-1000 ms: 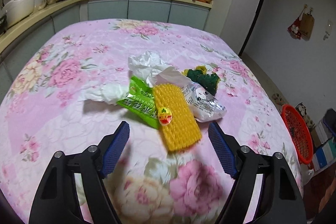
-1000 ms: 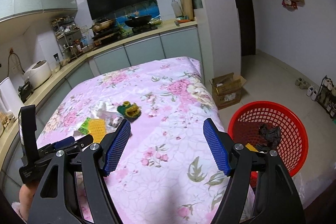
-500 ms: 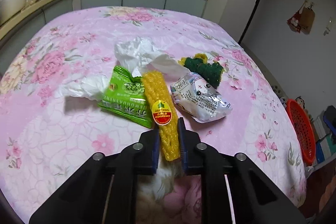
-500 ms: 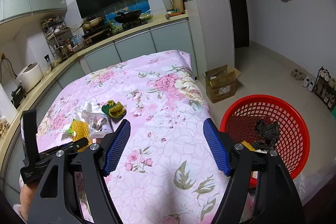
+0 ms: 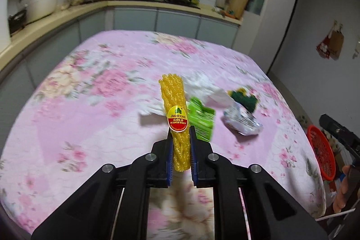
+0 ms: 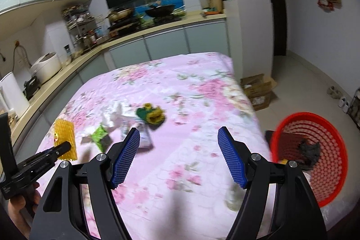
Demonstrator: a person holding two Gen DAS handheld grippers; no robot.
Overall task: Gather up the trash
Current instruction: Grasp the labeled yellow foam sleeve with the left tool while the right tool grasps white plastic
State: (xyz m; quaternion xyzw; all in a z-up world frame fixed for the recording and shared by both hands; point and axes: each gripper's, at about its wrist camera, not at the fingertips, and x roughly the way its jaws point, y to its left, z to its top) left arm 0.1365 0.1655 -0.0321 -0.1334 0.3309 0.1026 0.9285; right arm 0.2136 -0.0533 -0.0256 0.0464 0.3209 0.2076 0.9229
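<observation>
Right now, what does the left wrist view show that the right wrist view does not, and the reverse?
Only the left wrist view shows the red label on the yellow foam net, squeezed between the shut fingers of the left gripper. Only the right wrist view shows the open right gripper, the dark trash inside the red basket, and the cardboard box on the floor. Both show the net, green packet, green-yellow scrap, basket and pink floral cloth.

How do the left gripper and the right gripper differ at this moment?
The left gripper is shut on the yellow foam net and holds it upright above the table; the right gripper is open and holds nothing. The left one is near the trash pile, the right one nearer the red basket. Both have blue ribbed pads.
</observation>
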